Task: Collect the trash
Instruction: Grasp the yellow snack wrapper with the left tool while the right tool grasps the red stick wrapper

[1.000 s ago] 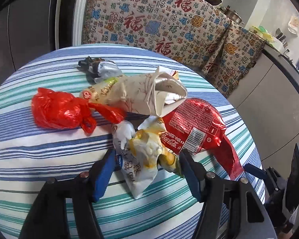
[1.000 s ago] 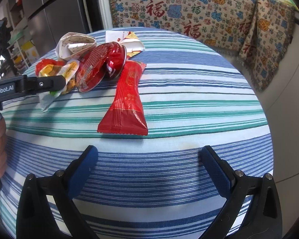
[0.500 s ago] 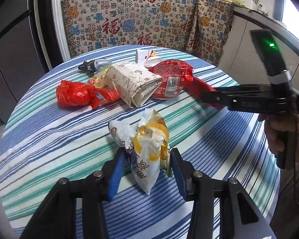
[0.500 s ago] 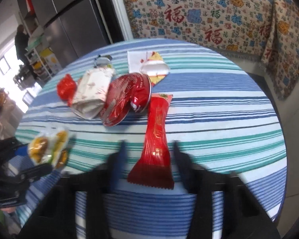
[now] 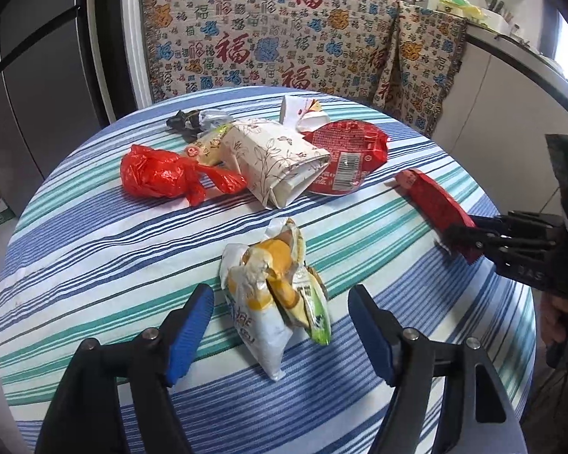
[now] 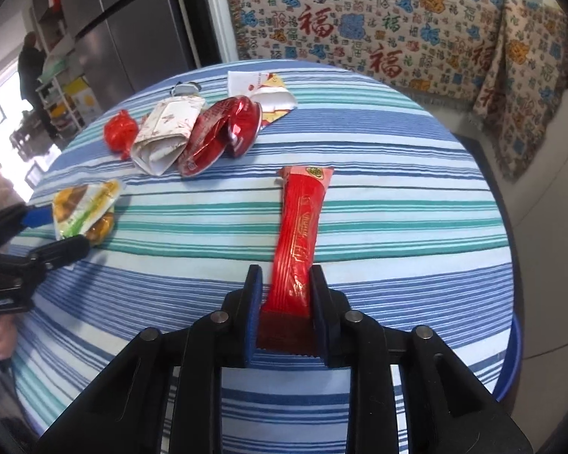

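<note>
The left gripper (image 5: 280,325) has just been opened; the yellow snack wrapper (image 5: 274,302), clamped a moment ago, now lies loose between its spread jaws. Farther across the striped tablecloth (image 6: 397,204), the red sachet (image 6: 299,242) is pinched at its near end by the right gripper (image 6: 286,291), its jaws having just eased slightly.
</note>
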